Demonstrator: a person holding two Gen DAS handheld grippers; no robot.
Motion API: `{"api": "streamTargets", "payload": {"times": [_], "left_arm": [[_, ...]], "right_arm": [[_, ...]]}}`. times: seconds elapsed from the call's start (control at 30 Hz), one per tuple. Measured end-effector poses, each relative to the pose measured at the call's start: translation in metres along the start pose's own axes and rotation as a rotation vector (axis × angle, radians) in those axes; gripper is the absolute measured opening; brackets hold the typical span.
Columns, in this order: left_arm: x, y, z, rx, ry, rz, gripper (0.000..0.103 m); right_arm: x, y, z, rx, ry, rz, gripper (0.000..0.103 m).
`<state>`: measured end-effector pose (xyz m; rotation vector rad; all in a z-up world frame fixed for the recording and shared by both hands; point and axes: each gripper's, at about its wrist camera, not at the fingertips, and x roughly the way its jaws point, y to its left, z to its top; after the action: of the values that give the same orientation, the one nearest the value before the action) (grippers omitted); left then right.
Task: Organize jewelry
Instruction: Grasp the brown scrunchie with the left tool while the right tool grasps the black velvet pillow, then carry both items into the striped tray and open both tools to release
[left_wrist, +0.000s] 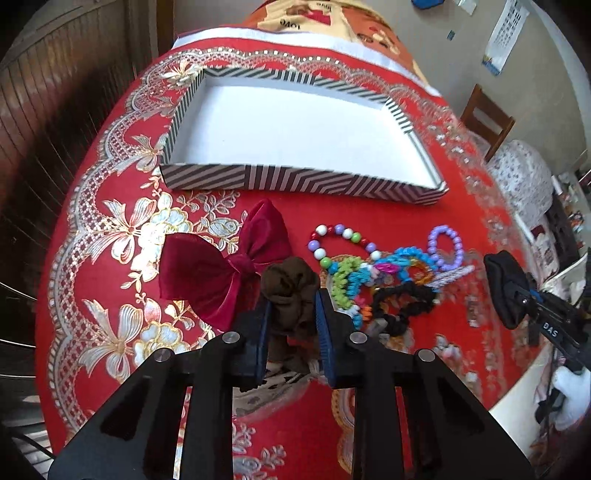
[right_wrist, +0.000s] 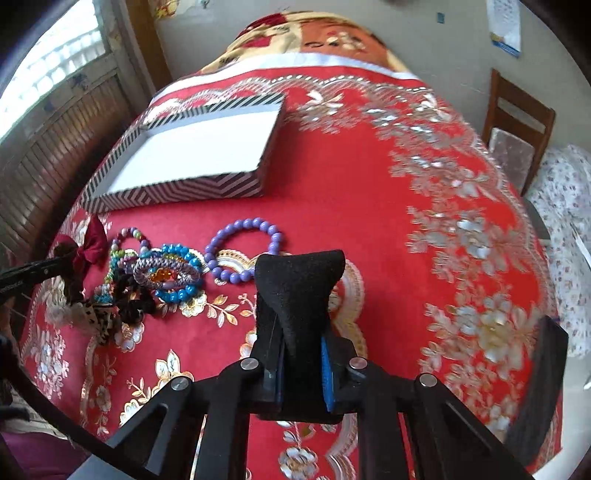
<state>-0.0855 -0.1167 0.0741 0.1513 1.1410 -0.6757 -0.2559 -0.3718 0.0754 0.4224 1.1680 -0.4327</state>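
Note:
My left gripper (left_wrist: 291, 317) is shut on a brown scrunchie (left_wrist: 290, 286) and holds it just above the red cloth. A dark red velvet bow (left_wrist: 225, 269) lies to its left. A heap of bead bracelets (left_wrist: 388, 269) and a black scrunchie (left_wrist: 402, 302) lies to its right. The striped box (left_wrist: 295, 181) with a white, empty inside stands behind. My right gripper (right_wrist: 299, 295) is shut on a black pouch (right_wrist: 299, 280), to the right of a purple bead bracelet (right_wrist: 242, 251). The box also shows in the right wrist view (right_wrist: 184, 188).
The red flowered tablecloth (right_wrist: 406, 258) covers the table. A wooden chair (right_wrist: 517, 122) stands at the far right. A slatted wooden wall (left_wrist: 55, 110) runs along the left. The right gripper with the black pouch shows in the left wrist view (left_wrist: 509, 291).

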Motion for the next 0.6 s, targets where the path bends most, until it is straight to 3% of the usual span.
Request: {"api": "streamTargets", "payload": {"times": [0.23, 0.6], "left_arm": [[-0.030, 0.002, 0.009, -0.004, -0.044, -0.026, 0.022], [-0.060, 0.002, 0.028, -0.007, -0.122, -0.001, 0.022]], "right_arm": [[-0.022, 0.012, 0.010, 0.003, -0.069, 0.048, 0.014], [-0.028, 0.048, 0.039, -0.052, -0.127, 0.124, 0.014]]}}
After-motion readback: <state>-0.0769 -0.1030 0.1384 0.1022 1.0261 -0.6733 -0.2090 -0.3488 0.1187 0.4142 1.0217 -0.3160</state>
